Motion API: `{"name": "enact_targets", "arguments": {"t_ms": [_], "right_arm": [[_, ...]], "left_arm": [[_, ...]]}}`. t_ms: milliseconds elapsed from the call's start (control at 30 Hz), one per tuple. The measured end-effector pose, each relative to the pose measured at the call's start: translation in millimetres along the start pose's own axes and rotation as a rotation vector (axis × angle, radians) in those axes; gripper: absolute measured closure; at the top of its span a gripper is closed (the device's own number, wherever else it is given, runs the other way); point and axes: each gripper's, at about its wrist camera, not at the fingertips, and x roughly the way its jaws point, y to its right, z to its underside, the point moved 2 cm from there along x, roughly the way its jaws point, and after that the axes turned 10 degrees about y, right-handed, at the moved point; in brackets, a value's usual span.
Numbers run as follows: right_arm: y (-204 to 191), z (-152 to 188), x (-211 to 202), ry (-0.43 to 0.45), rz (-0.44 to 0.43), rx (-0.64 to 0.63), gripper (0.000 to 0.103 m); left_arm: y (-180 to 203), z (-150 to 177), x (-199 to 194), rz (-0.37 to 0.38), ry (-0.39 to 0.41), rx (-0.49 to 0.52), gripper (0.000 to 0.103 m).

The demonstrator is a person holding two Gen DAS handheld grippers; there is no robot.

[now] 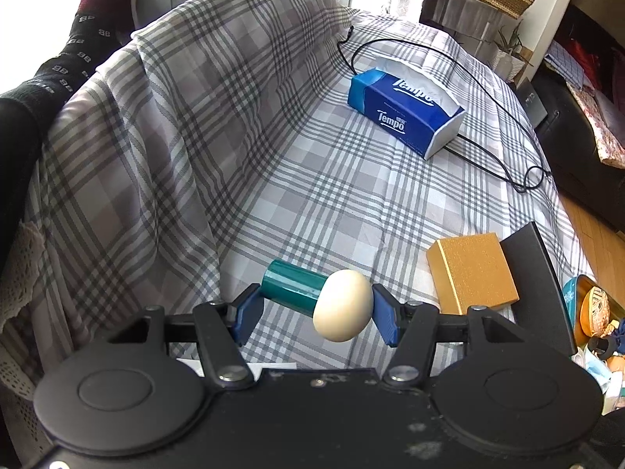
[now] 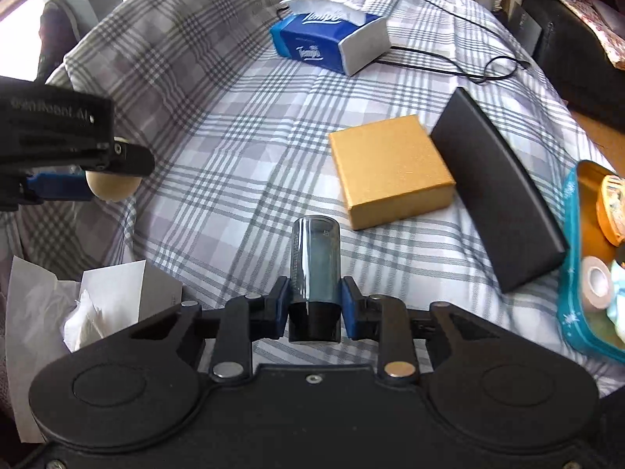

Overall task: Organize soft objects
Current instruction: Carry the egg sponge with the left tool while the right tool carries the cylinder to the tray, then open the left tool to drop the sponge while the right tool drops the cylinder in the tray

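My left gripper holds a teal cylinder and a cream egg-shaped ball end to end between its blue pads, above the plaid sheet. The ball also shows in the right wrist view, under the left gripper. My right gripper is shut on a dark smoky cylinder with a black cap, held upright above the sheet. A blue Tempo tissue pack lies at the far side and also shows in the right wrist view.
A gold box and a black flat case lie to the right. A black cable loops past the tissue pack. A teal tin with tape rolls sits at the right edge. Crumpled white paper lies at lower left.
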Motion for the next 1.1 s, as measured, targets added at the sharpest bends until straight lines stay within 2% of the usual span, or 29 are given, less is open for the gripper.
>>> {"name": "enact_targets", "arguments": {"t_ms": [133,300,567,800,967,1100], "right_arm": [[36,-2,-33,0.064,0.029,0.082,0.073],[91,-4,-72,0.157,0.127,0.179,0.073],[181,-2,-120,0.262,0.300,0.343,0.073],[250,9,-146,0.268,0.452,0.467,0.073],[285,15,-157,0.257,0.523,0.524,0.073],[300,12,-153,0.244,0.546,0.537,0.073]], "left_arm": [[22,9,-2,0.033,-0.017,0.066,0.047],[62,20,-7,0.095,-0.045,0.141,0.047],[154,30,-21,0.260,-0.088,0.252,0.047],[233,36,-19,0.348,-0.118,0.332,0.046],[276,43,-5,0.370,-0.146,0.371,0.046],[302,53,7,0.364,-0.162,0.408,0.046]]}}
